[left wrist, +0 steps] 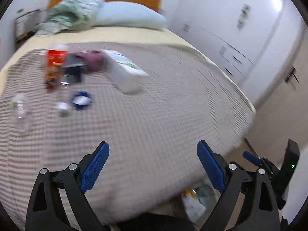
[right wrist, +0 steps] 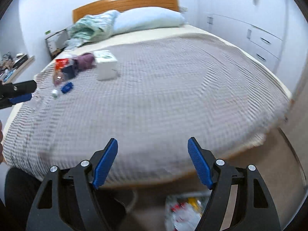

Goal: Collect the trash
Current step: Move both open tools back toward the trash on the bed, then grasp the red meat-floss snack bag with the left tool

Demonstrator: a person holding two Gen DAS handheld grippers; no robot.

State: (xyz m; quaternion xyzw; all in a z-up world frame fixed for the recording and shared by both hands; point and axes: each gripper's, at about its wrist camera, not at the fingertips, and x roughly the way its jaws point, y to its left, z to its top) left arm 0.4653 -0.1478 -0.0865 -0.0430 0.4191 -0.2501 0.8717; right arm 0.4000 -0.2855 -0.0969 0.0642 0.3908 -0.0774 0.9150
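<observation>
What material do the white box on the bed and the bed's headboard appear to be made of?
White box: probably cardboard with a matte finish, judging by its flat faces and sharp edges; motion blur leaves this uncertain. Headboard: wood or wood veneer, orange-brown, with a glossy finish, since a bright light reflection shows on its top.

Left gripper (left wrist: 153,165): jaws wide apart, nothing between, above the near end of the bed (left wrist: 154,115). Beyond it, on the striped cover: white tissue box (left wrist: 125,71). Left of the box: maroon cloth (left wrist: 92,61), red packet (left wrist: 54,65), blue-rimmed lid (left wrist: 81,100), clear bottle (left wrist: 20,109). Trash bag (left wrist: 194,202) on floor by the bed's near corner. All blurred.
</observation>
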